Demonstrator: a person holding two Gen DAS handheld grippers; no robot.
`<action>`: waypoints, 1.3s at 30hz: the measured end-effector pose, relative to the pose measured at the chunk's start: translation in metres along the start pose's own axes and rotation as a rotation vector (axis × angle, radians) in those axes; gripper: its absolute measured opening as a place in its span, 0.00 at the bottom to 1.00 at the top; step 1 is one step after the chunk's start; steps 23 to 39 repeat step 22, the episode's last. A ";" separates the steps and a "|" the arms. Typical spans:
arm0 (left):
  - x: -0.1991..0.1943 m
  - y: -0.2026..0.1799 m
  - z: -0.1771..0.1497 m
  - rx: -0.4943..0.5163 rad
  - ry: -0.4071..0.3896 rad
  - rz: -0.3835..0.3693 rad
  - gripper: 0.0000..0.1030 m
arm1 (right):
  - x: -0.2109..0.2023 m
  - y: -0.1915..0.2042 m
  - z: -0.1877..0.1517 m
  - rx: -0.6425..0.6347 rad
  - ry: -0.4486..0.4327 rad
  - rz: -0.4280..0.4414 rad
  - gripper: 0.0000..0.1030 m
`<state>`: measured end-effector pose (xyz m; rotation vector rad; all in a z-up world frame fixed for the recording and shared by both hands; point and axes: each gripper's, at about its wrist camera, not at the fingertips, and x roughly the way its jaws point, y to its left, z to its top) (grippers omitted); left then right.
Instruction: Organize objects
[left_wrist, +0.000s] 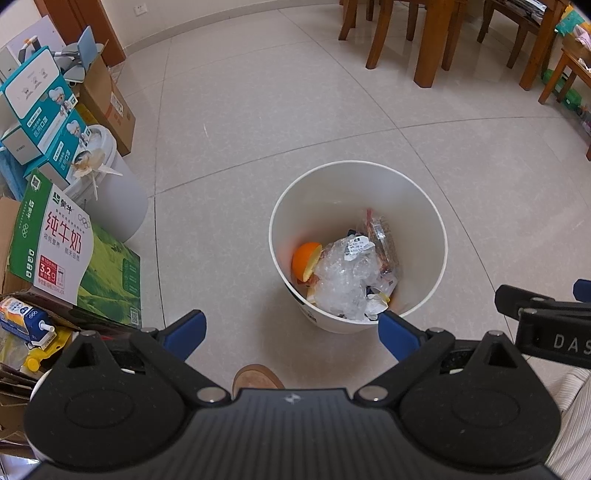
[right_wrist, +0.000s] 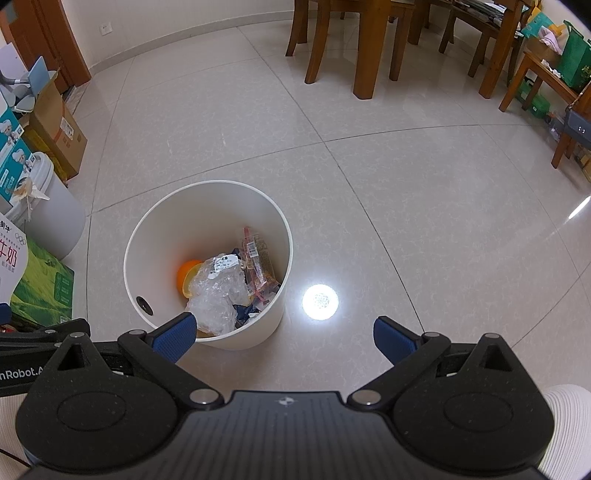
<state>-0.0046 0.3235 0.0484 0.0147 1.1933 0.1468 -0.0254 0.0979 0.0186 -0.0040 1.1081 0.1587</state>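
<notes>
From your left wrist, your left gripper (left_wrist: 291, 334) gapes wide and empty just short of the white bin (left_wrist: 439, 236); the bin stands upright, mouth up, holding an orange peel (left_wrist: 304, 260) and crumpled plastic (left_wrist: 341, 277); from your right wrist, your right gripper (right_wrist: 284, 334) also spreads wide, empty, beside the bin (right_wrist: 155, 229).

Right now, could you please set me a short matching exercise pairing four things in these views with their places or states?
Things:
1. orange
2. milk carton box
3. chairs
4. left gripper

Places or states:
A. far across the floor
B. open, holding nothing
C. inside the white bin
D. on the floor left of the bin

Pairs: 1-C, 2-D, 3-A, 4-B
</notes>
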 end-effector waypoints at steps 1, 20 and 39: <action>0.000 0.000 0.000 0.000 0.000 0.000 0.96 | 0.000 0.000 0.000 0.000 0.000 0.000 1.00; 0.001 0.000 0.000 0.000 0.003 0.000 0.96 | 0.001 0.001 0.001 0.002 0.002 -0.002 1.00; 0.001 0.000 0.000 -0.001 0.003 -0.001 0.96 | 0.001 0.001 0.001 0.002 0.002 -0.003 1.00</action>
